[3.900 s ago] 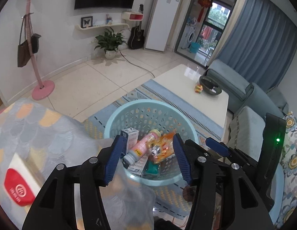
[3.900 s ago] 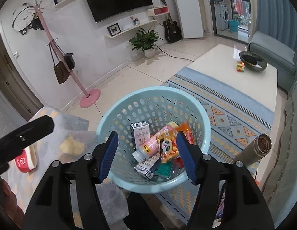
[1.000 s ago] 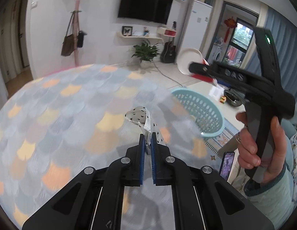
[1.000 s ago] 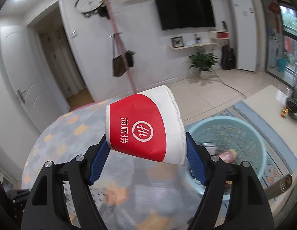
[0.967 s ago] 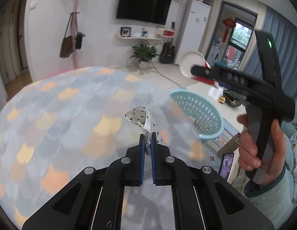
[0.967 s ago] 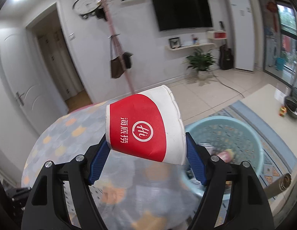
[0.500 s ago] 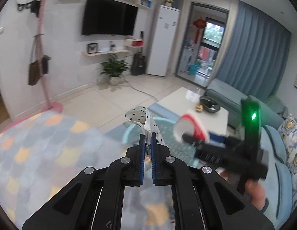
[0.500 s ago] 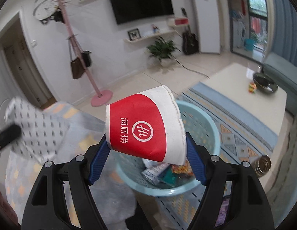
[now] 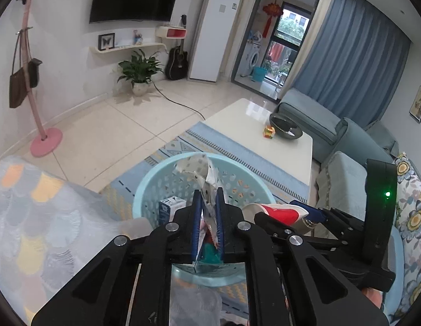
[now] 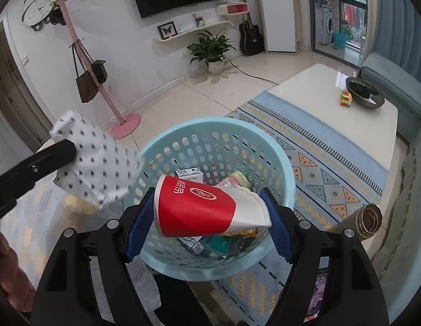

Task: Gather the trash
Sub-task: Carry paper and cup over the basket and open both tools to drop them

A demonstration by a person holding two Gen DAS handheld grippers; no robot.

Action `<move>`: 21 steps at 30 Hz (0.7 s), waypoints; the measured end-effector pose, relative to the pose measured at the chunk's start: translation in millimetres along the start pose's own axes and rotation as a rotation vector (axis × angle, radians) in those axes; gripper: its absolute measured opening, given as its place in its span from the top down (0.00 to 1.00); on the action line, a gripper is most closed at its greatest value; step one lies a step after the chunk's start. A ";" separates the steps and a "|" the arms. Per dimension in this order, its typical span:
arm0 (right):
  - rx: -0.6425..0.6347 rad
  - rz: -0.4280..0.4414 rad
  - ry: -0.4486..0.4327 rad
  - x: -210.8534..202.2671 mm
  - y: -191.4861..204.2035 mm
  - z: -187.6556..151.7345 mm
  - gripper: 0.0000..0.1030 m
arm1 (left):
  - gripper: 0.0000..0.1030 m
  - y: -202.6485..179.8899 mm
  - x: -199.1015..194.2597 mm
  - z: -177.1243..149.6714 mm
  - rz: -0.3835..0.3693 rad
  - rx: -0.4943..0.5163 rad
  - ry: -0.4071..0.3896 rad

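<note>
Right wrist view: red-and-white paper cup [image 10: 205, 207] lying crosswise between the fingers of the right gripper [image 10: 207, 224], base at the left pad, crushed rim at the right pad; jaws set wide, clamped on the cup, directly above the basket [image 10: 288, 187]. Beyond the fingertips, inside the basket: a small carton, a pink bottle, assorted wrappers.

Left wrist view: spotted paper scrap [image 9: 202, 174] standing up between the fingers of the left gripper [image 9: 209, 226]; jaws just opened a crack, scrap loose between the pads, leaning on the right one, no clear pinch. Basket rim just past the fingertips, scrap top over the near wall.

Risks, as judged: scrap is light and sits close to the near rim; a release from here could let it drift onto the patterned cloth [image 9: 33, 217] beside the basket. Cup held by a deformed rim; uneven opening could tip it sideways out over the edge.

Count: grippers, two; items in hand, two (one cup, one scrap); baskets, one. Farther off: one white table [image 9: 254, 127], bearing one dark bowl and one colour cube.
</note>
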State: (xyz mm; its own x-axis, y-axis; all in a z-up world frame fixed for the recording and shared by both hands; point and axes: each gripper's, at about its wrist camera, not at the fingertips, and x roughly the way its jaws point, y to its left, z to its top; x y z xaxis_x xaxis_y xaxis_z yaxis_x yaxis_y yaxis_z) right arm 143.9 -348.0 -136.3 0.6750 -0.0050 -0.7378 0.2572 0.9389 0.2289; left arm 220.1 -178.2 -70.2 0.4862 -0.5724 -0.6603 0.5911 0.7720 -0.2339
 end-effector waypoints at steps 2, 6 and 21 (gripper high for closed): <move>0.004 0.004 0.001 -0.2 -1.2 -1.1 0.30 | 0.75 0.4 1.8 -1.6 0.008 0.005 0.010; 0.005 0.009 -0.011 -8.2 0.5 -1.8 0.30 | 0.59 5.5 -5.2 -5.0 0.014 -0.016 0.003; -0.023 0.018 -0.082 -63.0 30.4 -13.3 0.21 | 0.22 25.7 -120.7 -49.4 0.129 -0.094 -0.170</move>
State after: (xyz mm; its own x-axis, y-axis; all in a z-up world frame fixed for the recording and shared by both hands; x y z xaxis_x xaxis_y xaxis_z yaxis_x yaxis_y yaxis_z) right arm 100.0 -314.5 -91.3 0.7339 -0.0153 -0.6790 0.2292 0.9467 0.2264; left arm 144.8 -75.6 -31.7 0.6597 -0.4998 -0.5612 0.4583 0.8594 -0.2267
